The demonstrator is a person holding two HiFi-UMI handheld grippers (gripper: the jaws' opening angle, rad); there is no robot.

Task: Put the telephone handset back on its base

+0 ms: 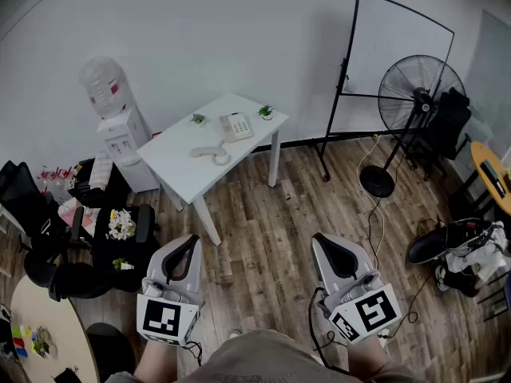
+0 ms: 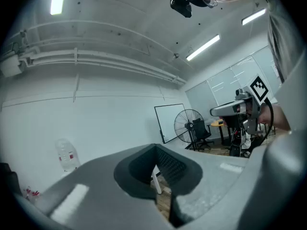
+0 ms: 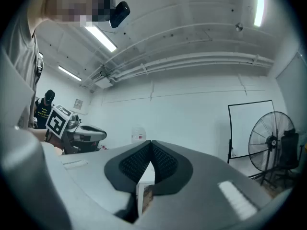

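Head view is showing the person standing well back from the white worktop (image 1: pixel 177 159), holding both tongs low over the wood floor. The handset (image 1: pixel 209 153) is lying loose on the worktop, just beside the telephone base (image 1: pixel 235 126) on our side of it, not on it. Left tongs (image 1: pixel 190 244) and right tongs (image 1: pixel 321 242) are both sitting pinched together at the tips with nothing between them, and each gripper view is backing that up. I'm guessing nothing's started yet.
/ by_the_door

Agreeing with that. Here's what I'm worrying about. The handset is looking curved and smooth, so a pinch away from its middle is probably going to let it swivel or drop. It's also lying not far from the near edge, so a bump from closed tongs could be shoving it off. One little plant (image 1: pixel 198 119) and another (image 1: pixel 266 112) are flanking the base, so a wide swing in is risking a knock-over. I'm not making out any cord from here.

Room-wise, the floor between the person and the worktop is lying open. A water cooler (image 1: pixel 120 130) is crowding the left end. The whiteboard (image 1: pixel 395 50) and fan (image 1: pixel 419 94) are standing off to the right, with a cable (image 1: pixel 370 214) trailing on the floor there. Going straight in is looking easiest to me.
/ fan_corner
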